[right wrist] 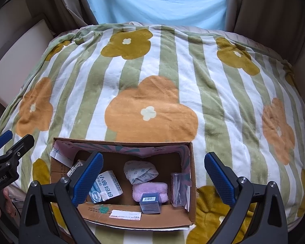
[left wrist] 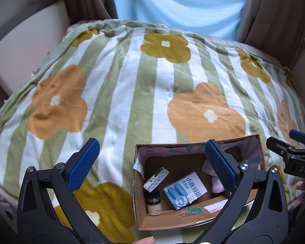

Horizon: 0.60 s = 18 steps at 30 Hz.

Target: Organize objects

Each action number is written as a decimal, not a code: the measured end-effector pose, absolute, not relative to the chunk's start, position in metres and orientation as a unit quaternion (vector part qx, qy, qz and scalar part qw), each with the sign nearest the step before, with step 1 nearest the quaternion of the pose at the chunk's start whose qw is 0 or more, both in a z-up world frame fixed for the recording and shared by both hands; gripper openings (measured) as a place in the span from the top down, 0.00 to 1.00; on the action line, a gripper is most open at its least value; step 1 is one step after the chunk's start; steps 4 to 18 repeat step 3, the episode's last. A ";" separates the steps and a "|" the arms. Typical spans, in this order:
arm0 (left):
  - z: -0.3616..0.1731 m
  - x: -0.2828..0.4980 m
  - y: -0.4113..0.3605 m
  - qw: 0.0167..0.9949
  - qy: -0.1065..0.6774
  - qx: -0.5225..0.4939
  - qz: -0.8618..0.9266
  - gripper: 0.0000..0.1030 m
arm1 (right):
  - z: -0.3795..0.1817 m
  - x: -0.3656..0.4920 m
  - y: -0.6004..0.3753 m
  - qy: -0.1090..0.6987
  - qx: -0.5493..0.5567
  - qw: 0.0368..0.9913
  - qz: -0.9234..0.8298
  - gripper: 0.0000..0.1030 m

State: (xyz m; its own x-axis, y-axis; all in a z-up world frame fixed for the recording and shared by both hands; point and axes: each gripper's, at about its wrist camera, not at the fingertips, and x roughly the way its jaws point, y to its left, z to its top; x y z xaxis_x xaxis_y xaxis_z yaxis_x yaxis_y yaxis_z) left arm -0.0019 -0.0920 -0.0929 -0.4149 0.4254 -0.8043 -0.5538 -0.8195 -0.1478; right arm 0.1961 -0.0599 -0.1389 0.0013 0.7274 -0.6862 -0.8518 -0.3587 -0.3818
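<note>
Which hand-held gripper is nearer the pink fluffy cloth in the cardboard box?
Right. The right hand-held gripper hovers open almost directly above the pink fluffy cloth; the left hand-held gripper, also open, sits over the box's left side.

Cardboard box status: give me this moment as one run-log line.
left gripper: open, empty | right gripper: open, empty | cardboard box: on flowered blanket, holds white-blue carton, pink cloth, other small items

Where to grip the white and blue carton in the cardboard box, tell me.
Take the white and blue carton across its two long narrow sides, coming straight down from above with the right gripper. It lies tilted on the cardboard box floor, broad printed face up; the walls block any sideways approach.
</note>
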 end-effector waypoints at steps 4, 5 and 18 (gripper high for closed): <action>-0.093 -0.004 -0.091 0.294 0.068 -0.452 0.839 0.00 | -0.136 0.200 -0.059 0.073 -0.429 0.564 0.702 0.03; -0.093 -0.004 -0.091 0.294 0.068 -0.452 0.839 0.00 | -0.136 0.200 -0.059 0.073 -0.429 0.564 0.702 0.03; -0.093 -0.004 -0.091 0.294 0.068 -0.452 0.839 0.00 | -0.136 0.200 -0.059 0.073 -0.429 0.564 0.702 0.03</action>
